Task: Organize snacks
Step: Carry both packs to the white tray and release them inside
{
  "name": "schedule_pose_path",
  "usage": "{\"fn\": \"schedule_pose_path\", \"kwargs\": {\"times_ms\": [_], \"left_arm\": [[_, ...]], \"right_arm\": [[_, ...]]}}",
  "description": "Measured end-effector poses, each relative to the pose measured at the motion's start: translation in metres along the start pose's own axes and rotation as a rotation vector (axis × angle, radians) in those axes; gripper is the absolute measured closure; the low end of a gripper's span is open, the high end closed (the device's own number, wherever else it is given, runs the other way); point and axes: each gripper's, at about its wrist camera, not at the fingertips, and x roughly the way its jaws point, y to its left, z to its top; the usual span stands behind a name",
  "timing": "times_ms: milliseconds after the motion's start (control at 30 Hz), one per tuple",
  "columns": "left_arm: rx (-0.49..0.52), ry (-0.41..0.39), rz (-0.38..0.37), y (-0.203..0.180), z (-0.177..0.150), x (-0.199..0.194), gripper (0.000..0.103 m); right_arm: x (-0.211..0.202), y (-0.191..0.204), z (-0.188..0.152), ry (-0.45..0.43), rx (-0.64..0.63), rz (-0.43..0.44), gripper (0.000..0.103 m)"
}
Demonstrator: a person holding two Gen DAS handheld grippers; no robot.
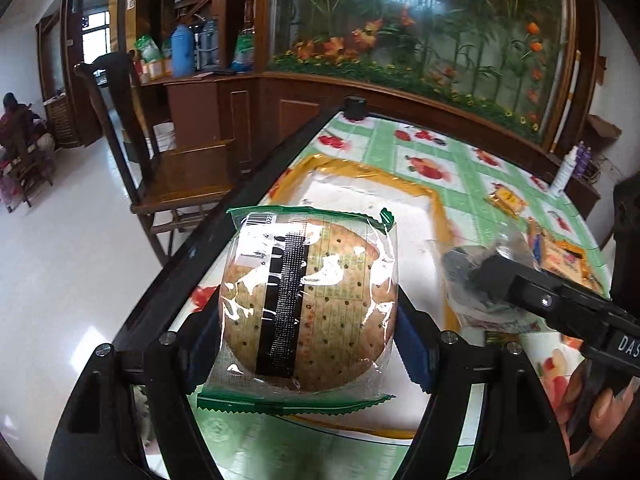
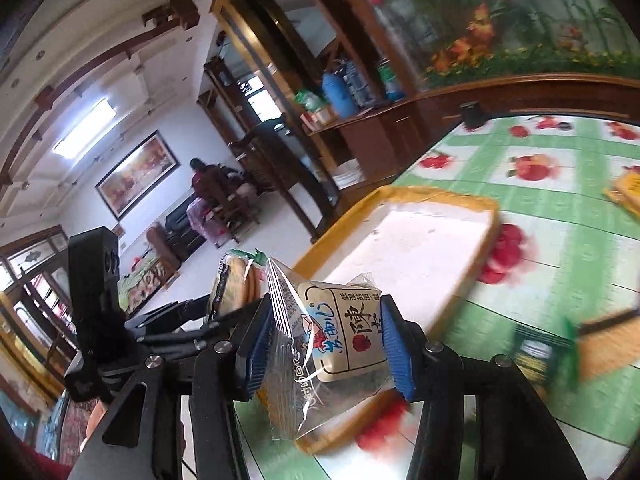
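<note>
Crackers in a clear packet (image 1: 308, 304) sit tight between the blue pads (image 1: 412, 350) of the left gripper (image 1: 308, 340). The pads press on both sides of the packet, so it is held up above the near left corner of the table (image 1: 472, 160). The packet has green zigzag ends and a black stripe down its middle.

The right gripper (image 2: 326, 344) is clamped on a small snack bag (image 2: 336, 336). This bag is cream with red and black writing and a clear, crinkly edge. It also hangs above the near end of the table, just to the right of the cracker packet. In the left camera the bag looks blurry, so its shape there is hard to make out.

A tray (image 1: 424, 194) with a yellow rim and white inside lies on the table by the left edge, past both grippers. The table has a green cloth with red fruit pictures. More yellow snack packs (image 1: 506, 198) lie toward the right edge of the table. A wooden chair (image 1: 180, 168) stands on the floor beside the left edge. Part of a hand (image 1: 600, 408) shows at the handle of the right gripper.
</note>
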Motion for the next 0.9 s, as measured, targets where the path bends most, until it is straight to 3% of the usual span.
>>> {"fn": "schedule_pose_path", "kwargs": {"times_ms": [433, 533, 633, 733, 833, 900], "left_arm": [[0.054, 0.096, 0.105, 0.000, -0.004, 0.048, 0.027], [0.077, 0.103, 0.122, -0.004, -0.006, 0.049, 0.025], [0.090, 0.102, 0.129, -0.007, -0.008, 0.049, 0.019], [0.067, 0.108, 0.098, -0.004, -0.008, 0.048, 0.018], [0.025, 0.106, 0.078, 0.003, -0.007, 0.045, 0.018], [0.007, 0.090, 0.072, 0.006, -0.004, 0.039, 0.018]], "right_arm": [[0.066, -0.012, 0.002, 0.083, 0.037, -0.005, 0.051], [0.064, -0.013, 0.003, 0.072, 0.048, -0.007, 0.039], [0.059, -0.013, 0.004, 0.074, 0.032, -0.030, 0.038], [0.048, -0.015, 0.004, 0.053, 0.049, -0.020, 0.030], [0.036, -0.019, 0.007, 0.020, 0.069, -0.014, 0.015], [0.029, -0.020, 0.009, 0.010, 0.080, -0.009, 0.014]]}}
